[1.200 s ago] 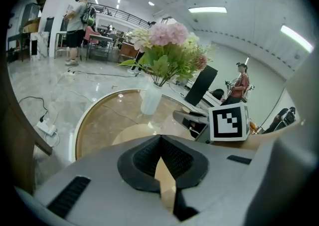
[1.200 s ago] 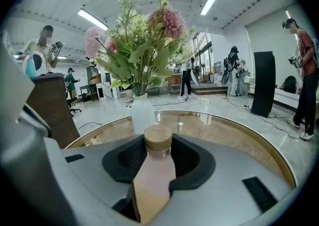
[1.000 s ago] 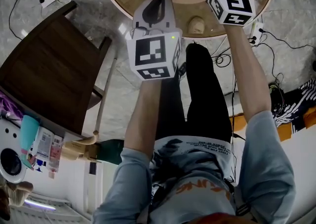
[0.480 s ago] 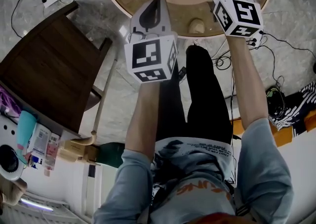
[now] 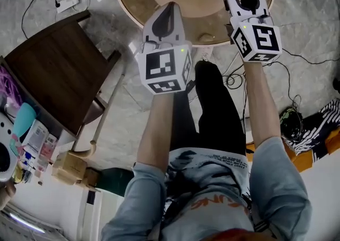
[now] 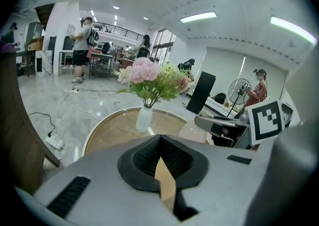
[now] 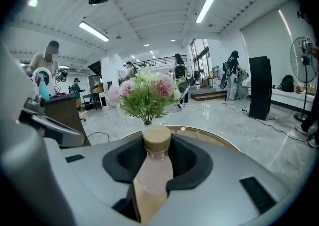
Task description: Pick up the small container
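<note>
Firmly, right gripper [image 7: 156, 146] clamps the small container [image 7: 152, 172]; shirt lettering [image 5: 212, 201] blurs illegibly.

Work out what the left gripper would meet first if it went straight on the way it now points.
Probably the white vase of pink flowers, standing on the round table almost dead ahead of the left gripper; depth is unclear.

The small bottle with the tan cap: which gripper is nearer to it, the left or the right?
Right. The right gripper is closed on the bottle. The left gripper is shut and empty, off to the bottle's left in the head view and apart from it.
</note>
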The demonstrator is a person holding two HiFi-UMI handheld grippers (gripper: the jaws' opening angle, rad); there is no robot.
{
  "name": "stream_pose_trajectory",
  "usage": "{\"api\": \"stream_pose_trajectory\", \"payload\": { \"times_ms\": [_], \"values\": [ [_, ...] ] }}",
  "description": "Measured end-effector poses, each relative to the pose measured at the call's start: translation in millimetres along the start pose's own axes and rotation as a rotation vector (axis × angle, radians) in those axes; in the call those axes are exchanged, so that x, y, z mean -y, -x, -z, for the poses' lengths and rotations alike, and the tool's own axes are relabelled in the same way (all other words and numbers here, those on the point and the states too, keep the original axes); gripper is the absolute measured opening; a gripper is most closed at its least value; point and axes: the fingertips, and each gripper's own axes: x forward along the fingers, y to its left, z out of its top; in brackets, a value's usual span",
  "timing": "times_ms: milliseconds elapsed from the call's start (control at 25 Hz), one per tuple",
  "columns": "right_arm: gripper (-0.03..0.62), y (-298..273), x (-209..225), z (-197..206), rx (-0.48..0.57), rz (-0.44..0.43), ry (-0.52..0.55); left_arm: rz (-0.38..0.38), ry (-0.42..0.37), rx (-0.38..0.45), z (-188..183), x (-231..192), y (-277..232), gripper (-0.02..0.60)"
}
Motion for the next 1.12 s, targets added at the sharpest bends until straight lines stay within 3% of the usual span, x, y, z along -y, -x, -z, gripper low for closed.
{"api": "stream_pose_trajectory", "payload": {
  "times_ms": [360,600,920,1120],
  "values": [
    [0.144,66.5,0.8,-92.1,0.078,-0.045,0.048,-0.045,0.023,0.114,-54.0,55.8,46.4,0.023],
    [0.144,115.5,7.7,-156.4,0.090,-0.063,0.050,-0.047,-0.085,0.170,-105.9,108.1,86.5,0.023],
    [0.144,167.5,-6.5,-244.9,0.153,-0.091,0.041,-0.093,-0.152,0.307,-203.2,133.8,146.8,0.023],
    [0.144,189.6,-12.0,-294.4,0.230,-0.062,0.018,-0.127,-0.139,0.396,-249.1,133.3,178.1,0.023]
  ]
}}
